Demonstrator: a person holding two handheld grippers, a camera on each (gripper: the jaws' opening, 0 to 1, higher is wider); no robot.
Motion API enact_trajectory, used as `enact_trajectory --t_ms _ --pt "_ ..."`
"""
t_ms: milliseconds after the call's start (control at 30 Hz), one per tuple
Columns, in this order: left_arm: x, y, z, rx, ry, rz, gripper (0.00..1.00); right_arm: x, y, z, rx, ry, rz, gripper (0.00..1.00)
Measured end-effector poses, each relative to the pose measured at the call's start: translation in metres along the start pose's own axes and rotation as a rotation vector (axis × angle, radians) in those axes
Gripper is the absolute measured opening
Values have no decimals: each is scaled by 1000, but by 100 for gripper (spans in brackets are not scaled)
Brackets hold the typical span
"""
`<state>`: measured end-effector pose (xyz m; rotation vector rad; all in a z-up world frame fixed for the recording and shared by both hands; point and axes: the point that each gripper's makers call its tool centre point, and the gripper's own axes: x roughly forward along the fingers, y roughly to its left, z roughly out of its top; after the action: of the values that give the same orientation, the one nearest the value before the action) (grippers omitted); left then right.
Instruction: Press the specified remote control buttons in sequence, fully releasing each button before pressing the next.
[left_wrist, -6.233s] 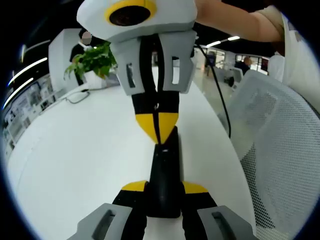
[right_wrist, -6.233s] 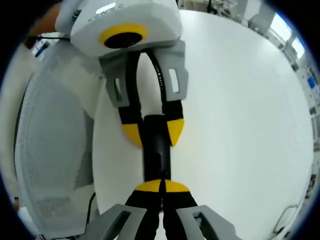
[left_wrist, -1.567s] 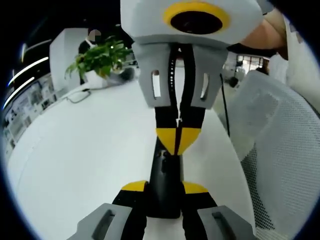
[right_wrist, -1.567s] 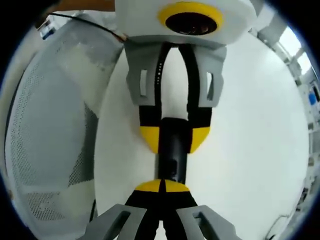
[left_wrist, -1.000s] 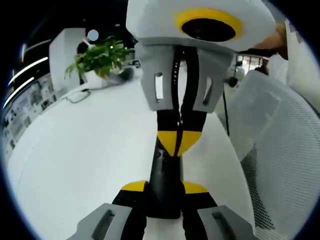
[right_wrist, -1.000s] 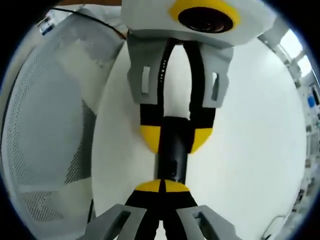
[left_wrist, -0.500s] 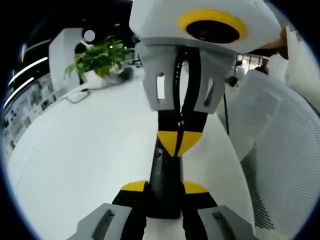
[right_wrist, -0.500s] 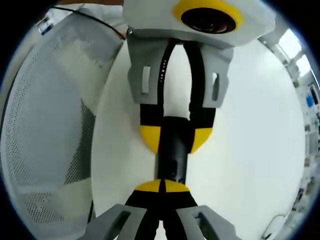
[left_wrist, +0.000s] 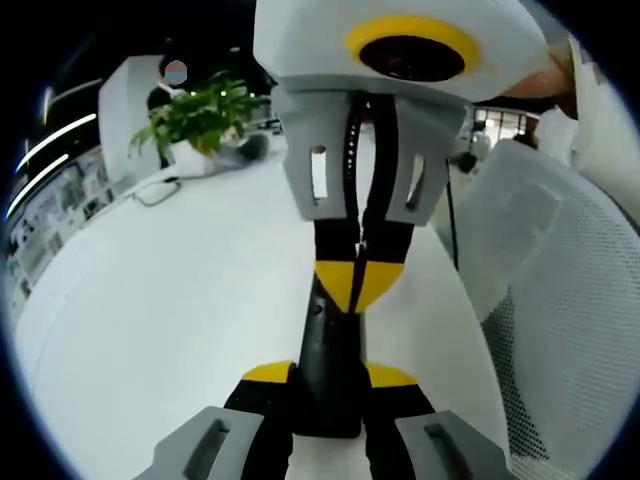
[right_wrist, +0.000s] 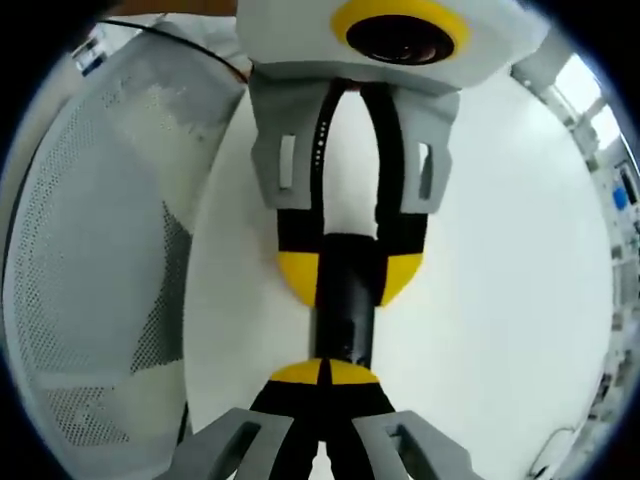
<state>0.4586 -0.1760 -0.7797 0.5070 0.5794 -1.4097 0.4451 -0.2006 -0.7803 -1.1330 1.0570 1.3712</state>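
While the left tool (left_wrist: 330, 378) clamps the black remote (left_wrist: 330, 360) by one end above the white counter (left_wrist: 150, 300), the right tool (right_wrist: 325, 375), tips pinched together, bears on its face. Pressing off-centre could, I judge, twist the remote loose or catch a neighbouring button.

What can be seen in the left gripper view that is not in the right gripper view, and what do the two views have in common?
Left gripper view alone: a potted green plant at the far end of the white table, and a dark cable hanging at the table's edge.

Right gripper view alone: the left hand-held gripper from the front, its yellow tips on either side of the black remote control.

Both views share the remote, the white table and the white mesh chair. In both, the right hand-held gripper is shut, its tips together on the remote's face.
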Motion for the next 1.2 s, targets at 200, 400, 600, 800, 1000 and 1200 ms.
enact_trajectory --t_ms 200,400,600,800,1000,1200 --pt "0 0 0 1 1 1 25 -1 1 0 -5 0 3 0" --pt "0 0 0 1 1 1 25 -7 -3 5 -3 -26 -1 0" --pt "-1 -1 1 1 0 1 25 -23 -12 8 2 -42 -29 0" --pt "-1 0 1 1 -1 1 25 -30 -17 8 -4 -39 -40 0" --pt "-1 0 0 1 -3 2 25 -32 -18 12 -12 -41 -40 0" --pt "-1 0 1 1 -6 0 25 -27 -17 15 -25 -42 -30 0"
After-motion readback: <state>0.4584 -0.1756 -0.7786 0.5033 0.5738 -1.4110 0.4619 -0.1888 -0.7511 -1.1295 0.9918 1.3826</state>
